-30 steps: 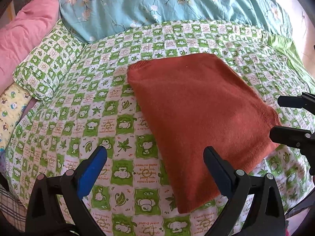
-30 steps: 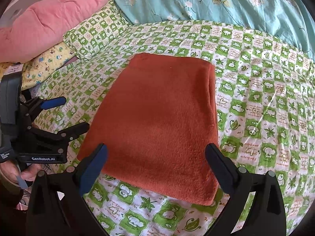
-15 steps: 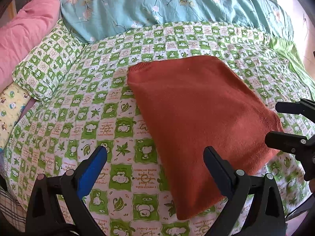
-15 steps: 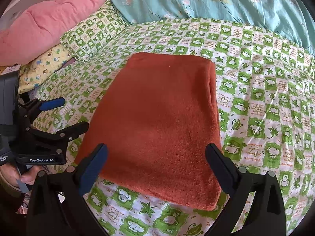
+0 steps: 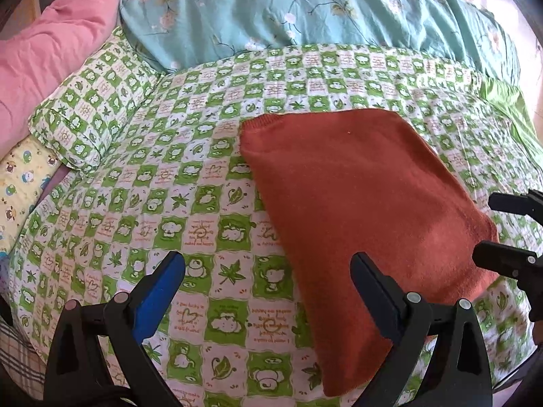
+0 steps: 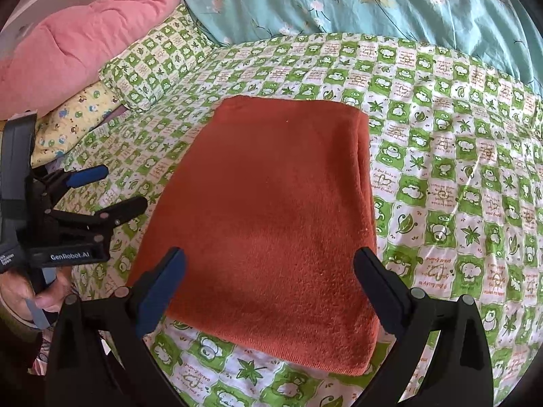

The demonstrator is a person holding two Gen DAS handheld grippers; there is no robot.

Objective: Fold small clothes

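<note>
A rust-orange knitted garment (image 5: 356, 196) (image 6: 271, 210) lies folded into a flat rectangle on the green-and-white checked bedspread (image 5: 190, 203) (image 6: 458, 169). My left gripper (image 5: 268, 278) is open and empty, hovering over the bedspread beside the garment's near left edge; its right finger overlaps the cloth in view. In the right wrist view, the left gripper (image 6: 108, 190) shows at the left, open, held by a hand (image 6: 34, 295). My right gripper (image 6: 269, 274) is open above the garment's near edge, holding nothing. The right gripper (image 5: 509, 230) also appears at the right edge of the left wrist view.
A green checked pillow (image 5: 91, 115) (image 6: 152, 68), a pink pillow (image 5: 51, 57) (image 6: 85, 34) and a yellow patterned cloth (image 5: 17, 183) (image 6: 74, 115) lie at the left. A teal floral quilt (image 5: 305, 10) (image 6: 373, 0) is bunched along the far side.
Both grippers have drawn back slightly toward the near edge of the bed; the garment has not moved. Both stay open.
</note>
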